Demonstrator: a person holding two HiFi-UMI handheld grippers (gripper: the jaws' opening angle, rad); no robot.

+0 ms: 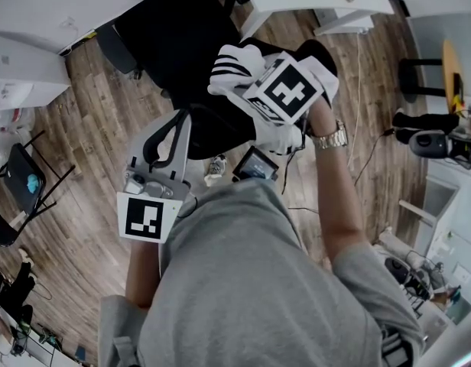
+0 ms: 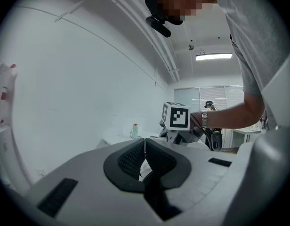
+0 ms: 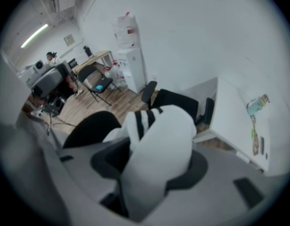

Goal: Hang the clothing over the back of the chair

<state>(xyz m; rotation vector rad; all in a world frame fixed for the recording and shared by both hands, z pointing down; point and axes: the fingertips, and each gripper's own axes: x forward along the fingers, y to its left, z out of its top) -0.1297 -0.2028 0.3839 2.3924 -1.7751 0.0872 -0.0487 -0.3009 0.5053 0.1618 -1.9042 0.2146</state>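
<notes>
Within the right tool [image 3: 154, 166] — black-striped white clothing [image 3: 159, 140].

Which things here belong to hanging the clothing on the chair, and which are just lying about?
Job: white striped garment, black office chair, right gripper holding the garment.
Lying about: folding chair, water dispenser, bottle on the white desk.

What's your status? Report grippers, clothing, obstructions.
Left gripper shut. Right gripper shut on clothing, bunched white, above black chair. No obstruction seen.
</notes>
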